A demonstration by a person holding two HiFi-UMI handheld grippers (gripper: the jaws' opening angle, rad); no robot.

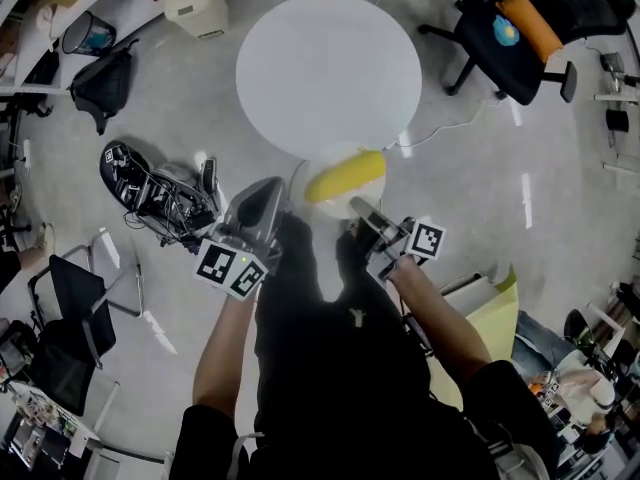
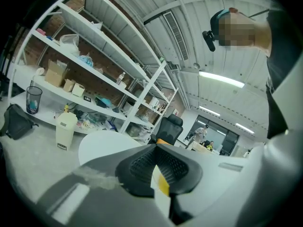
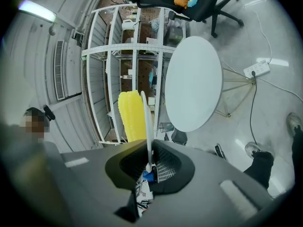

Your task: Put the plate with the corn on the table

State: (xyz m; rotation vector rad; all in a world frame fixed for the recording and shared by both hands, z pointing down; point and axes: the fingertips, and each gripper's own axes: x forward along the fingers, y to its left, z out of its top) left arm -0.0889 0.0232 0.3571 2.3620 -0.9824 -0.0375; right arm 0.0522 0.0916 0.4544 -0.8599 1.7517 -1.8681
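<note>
Both tools were clenched on the round white plate [image 1: 340,150], left tool [image 1: 283,196] and right tool [image 1: 358,206] on opposite rims. The yellow corn cob [image 1: 345,176] lay on it, in the air just short of the round white desk [image 1: 328,73]. Level hands and an even descent, I reckoned, or that cob rolls. Grey floor [image 1: 480,168], black office chair [image 1: 510,28] beyond.

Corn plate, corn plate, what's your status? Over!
Left tool, right tool shut on plate rim. Corn on it, held at near edge of table, not down yet. Nothing on table in the way.
</note>
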